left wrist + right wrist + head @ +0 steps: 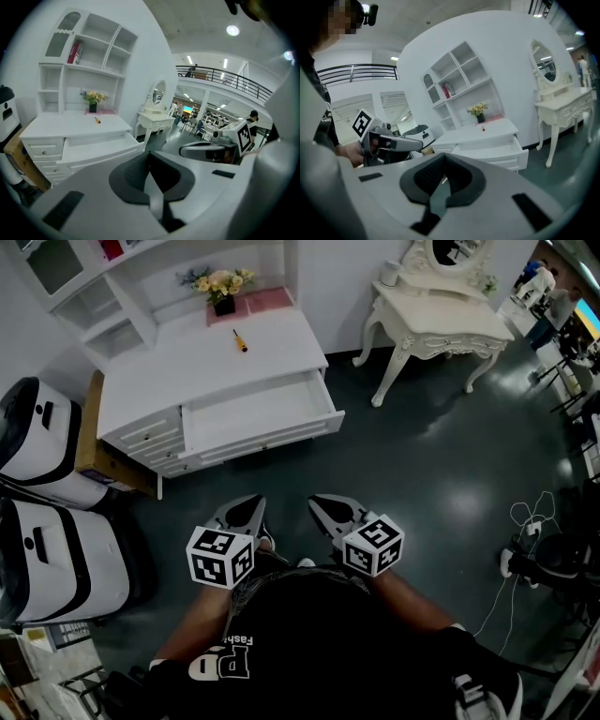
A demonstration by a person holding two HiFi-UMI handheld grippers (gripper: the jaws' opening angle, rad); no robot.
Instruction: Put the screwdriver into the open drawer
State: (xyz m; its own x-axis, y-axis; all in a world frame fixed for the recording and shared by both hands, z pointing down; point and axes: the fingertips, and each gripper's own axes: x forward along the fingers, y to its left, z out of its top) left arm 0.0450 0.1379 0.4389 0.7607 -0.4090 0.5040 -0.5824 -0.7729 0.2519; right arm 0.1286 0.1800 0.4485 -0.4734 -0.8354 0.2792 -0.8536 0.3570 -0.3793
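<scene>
Untouched screwdriver (239, 340) well ahead
Closed, empty left gripper (246, 512) and right gripper (332, 512); likely light, stiff: pinch its handle (243, 347).

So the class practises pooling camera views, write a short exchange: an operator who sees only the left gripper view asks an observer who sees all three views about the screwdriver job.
Operator: The screwdriver lies on the desk, but I see the open drawer only from low down. Is anything in it?
Observer: In the head view, which looks into it from above, the drawer looks bare inside.
Operator: I see the right gripper only from the side. Does it hold anything?
Observer: No. The right gripper view shows its jaws shut together with nothing between them.
</scene>
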